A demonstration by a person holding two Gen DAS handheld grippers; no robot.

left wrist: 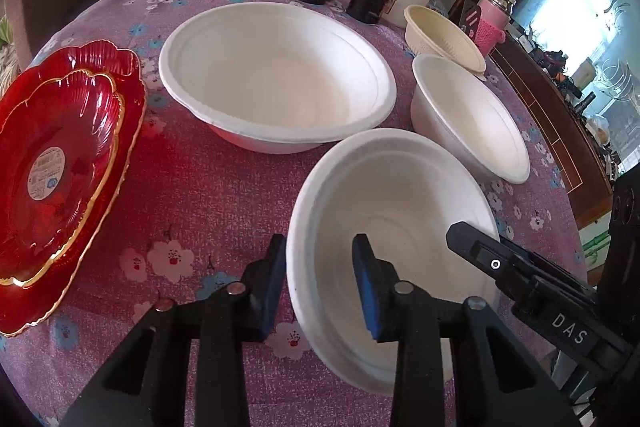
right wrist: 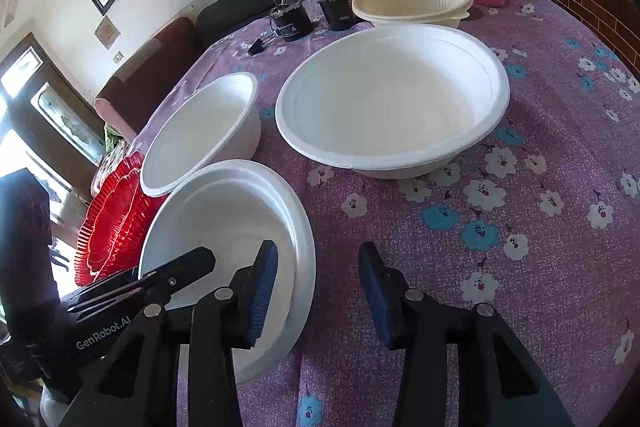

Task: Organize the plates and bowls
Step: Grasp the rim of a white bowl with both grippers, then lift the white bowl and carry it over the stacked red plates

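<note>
near white bowl (left wrist: 400, 227) sits at the table's front edge. left gripper (left wrist: 320, 279) straddles its left rim, one blue ribbed pad inside, one outside, small gaps, not pressing. right gripper (right wrist: 316, 291) straddles the right rim, jaws apart, no contact seen. four matte white foam-like round bowls, incl. big bowl (left wrist: 276, 75); one ribbed cream bowl (left wrist: 444, 37). two glossy red scalloped plates (left wrist: 60, 155), gold rims, nested. purple floral tablecloth (left wrist: 200, 195).
</note>
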